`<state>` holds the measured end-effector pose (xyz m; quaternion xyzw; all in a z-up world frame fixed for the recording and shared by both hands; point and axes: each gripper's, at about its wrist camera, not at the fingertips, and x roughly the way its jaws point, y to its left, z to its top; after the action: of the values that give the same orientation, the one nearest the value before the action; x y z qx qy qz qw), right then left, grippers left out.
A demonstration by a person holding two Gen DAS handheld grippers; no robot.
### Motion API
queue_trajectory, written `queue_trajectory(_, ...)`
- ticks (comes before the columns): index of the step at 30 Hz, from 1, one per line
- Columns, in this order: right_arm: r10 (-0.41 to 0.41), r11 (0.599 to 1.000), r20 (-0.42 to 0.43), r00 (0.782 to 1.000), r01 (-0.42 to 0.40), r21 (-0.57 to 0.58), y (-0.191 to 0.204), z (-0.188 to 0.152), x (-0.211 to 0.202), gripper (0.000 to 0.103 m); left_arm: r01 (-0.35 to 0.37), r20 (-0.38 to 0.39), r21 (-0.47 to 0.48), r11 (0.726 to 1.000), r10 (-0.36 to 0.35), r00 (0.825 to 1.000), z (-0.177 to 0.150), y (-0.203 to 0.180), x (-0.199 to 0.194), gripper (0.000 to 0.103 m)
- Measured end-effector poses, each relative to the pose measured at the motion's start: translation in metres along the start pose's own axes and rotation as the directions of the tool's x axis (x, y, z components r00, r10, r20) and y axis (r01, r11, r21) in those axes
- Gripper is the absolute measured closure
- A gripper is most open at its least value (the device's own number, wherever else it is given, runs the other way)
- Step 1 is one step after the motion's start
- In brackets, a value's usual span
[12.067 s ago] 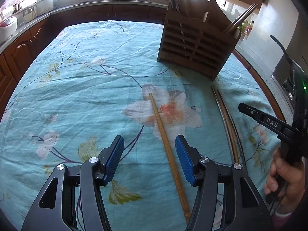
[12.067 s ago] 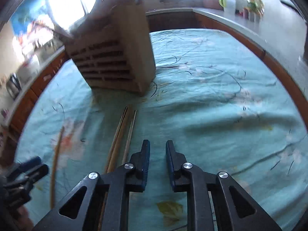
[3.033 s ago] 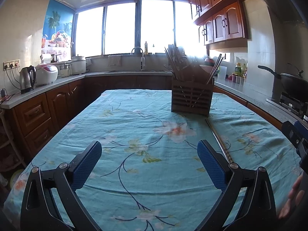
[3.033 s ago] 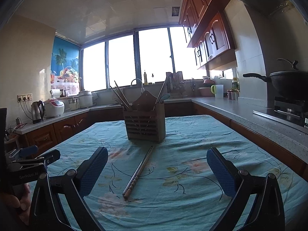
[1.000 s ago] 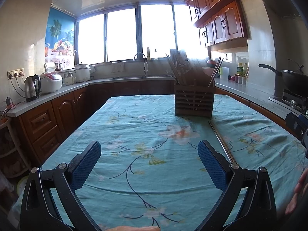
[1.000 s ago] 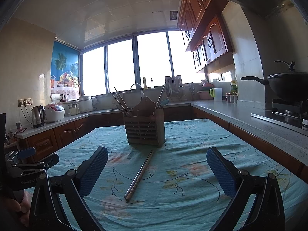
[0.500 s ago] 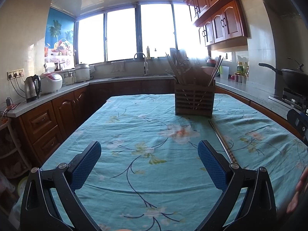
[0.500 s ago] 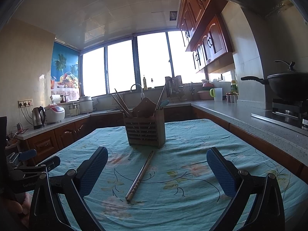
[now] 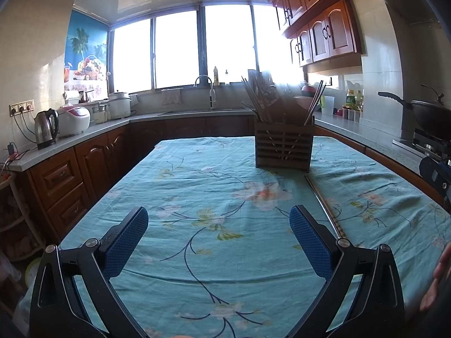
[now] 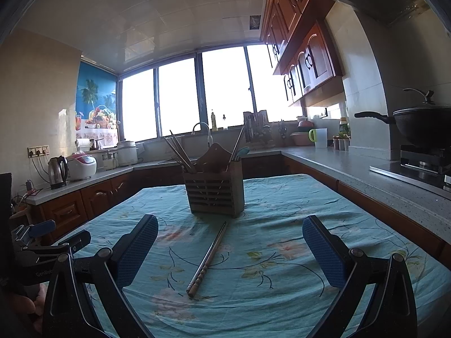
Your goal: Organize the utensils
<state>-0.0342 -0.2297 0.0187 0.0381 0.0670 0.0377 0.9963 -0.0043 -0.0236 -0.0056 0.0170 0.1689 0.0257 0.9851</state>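
Observation:
A slatted wooden utensil holder [image 9: 284, 149] [image 10: 215, 194] stands upright at the far middle of the table, with several chopsticks and a spoon sticking out of it. A pair of chopsticks [image 10: 208, 257] [image 9: 324, 205] lies flat on the floral cloth in front of the holder. My left gripper [image 9: 218, 242] is open and holds nothing, well short of the holder, with the chopsticks lying off to its right. My right gripper [image 10: 229, 250] is open wide, held above the near end of the table with the lying chopsticks showing between its fingers.
The table's teal floral cloth [image 9: 197, 197] is ringed by a kitchen counter with wooden cabinets [image 9: 64, 177]. A kettle [image 9: 46, 128] and rice cooker [image 9: 74, 119] stand on the left counter. A wok [image 10: 422, 124] sits on the stove at right. A hand [image 9: 439, 281] shows at the right edge.
Over twelve seconds the single chopstick left the cloth and both grippers pulled back, rose and opened wide. In the last second nothing has visibly moved.

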Motion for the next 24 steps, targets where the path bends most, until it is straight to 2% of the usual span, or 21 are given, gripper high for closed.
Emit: queue_trajectory(24,-0.005,1.000,-0.031,1.000,0.005,0.004,0.0060,0.0043,0.0084,0.000,0.032,-0.018,-0.004,0.999,-0.032,0.999,0.0037,-0.0018,0.0071,0.000)
